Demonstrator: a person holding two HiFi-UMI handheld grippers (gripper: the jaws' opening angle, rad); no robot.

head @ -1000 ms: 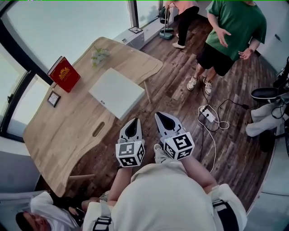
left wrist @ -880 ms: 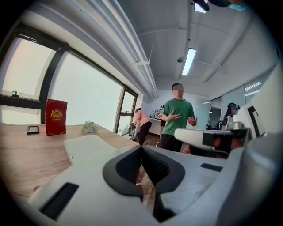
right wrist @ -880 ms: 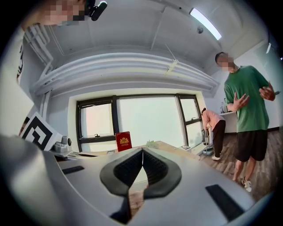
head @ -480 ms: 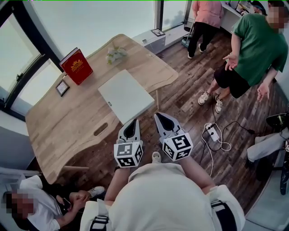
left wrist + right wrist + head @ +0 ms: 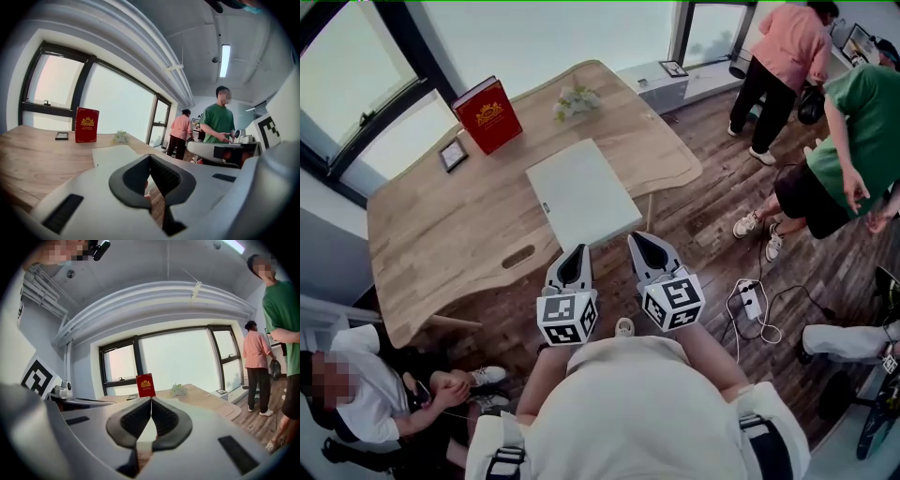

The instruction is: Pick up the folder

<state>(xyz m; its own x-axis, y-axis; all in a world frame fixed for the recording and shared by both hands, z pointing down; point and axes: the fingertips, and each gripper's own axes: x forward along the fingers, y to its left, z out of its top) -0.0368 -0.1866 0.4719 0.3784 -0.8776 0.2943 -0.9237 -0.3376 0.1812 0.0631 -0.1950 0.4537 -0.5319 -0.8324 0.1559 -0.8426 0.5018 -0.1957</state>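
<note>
- The flat white rectangular folder (image 5: 581, 192) lies on the pale wooden table (image 5: 441, 225), at the side nearest the person. Its near short edge sits right at the table's rim.
- Its long axis runs away from the person, with the far end leaning a little to the left in the head view. The short near edge is therefore the one facing the tongs.
- The left gripper (image 5: 578, 251) has its jaws closed tip to tip with nothing between them. It points at the folder's near left corner, just short of it. In the left gripper view the white sheet spreads ahead and slightly to the left of the jaws.
- The right gripper (image 5: 639, 240) is likewise closed and empty, and it aims at the near right corner. In the right gripper view the pale cover shows straight behind the jaw tips.
- Both tongs are held side by side off the table's rim, over the plank floor, and neither touches the folder. They look about equally near, with the left perhaps slightly closer to its corner.
- Judgement: the pick-up has not begun. The jaws must first part, then slide onto the near edge, where the rim may leave room for a lower jaw.
- A red upright book (image 5: 489, 114) stands well beyond the folder, clear of the approach.
</note>
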